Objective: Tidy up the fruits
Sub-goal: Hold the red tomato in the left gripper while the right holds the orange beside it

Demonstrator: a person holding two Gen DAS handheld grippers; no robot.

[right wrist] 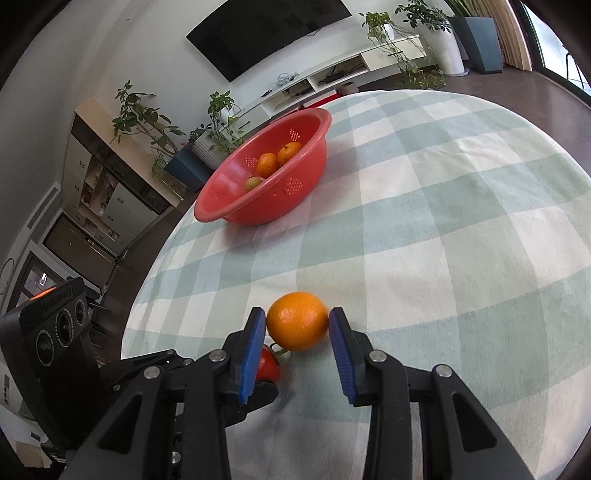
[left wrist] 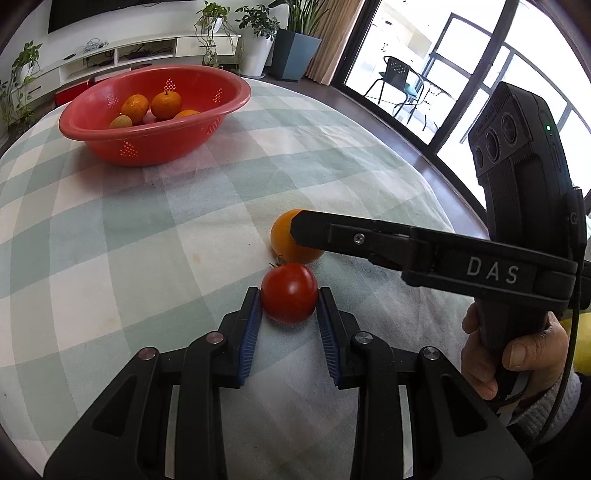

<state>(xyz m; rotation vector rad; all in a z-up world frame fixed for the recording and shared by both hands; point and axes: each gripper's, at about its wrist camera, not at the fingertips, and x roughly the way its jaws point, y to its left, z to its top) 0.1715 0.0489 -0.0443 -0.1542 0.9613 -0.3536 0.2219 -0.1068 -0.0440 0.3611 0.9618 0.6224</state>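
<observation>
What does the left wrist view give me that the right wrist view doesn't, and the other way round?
Left wrist only: the left tongs closed on the tomato, the hand holding the right tool, and the balcony chair.

Right wrist only: the right tongs with pads against the orange, the wall TV, and the left tool's camera block.

Both: the red basket holding fruit, the checked tablecloth, and the orange beside the tomato.

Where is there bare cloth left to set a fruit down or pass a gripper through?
Free: the checked cloth between the red basket and the tomato, and the wide stretch right of the orange. Crowded: tomato and orange sit side by side, with the left gripper and right gripper shut on them.
</observation>
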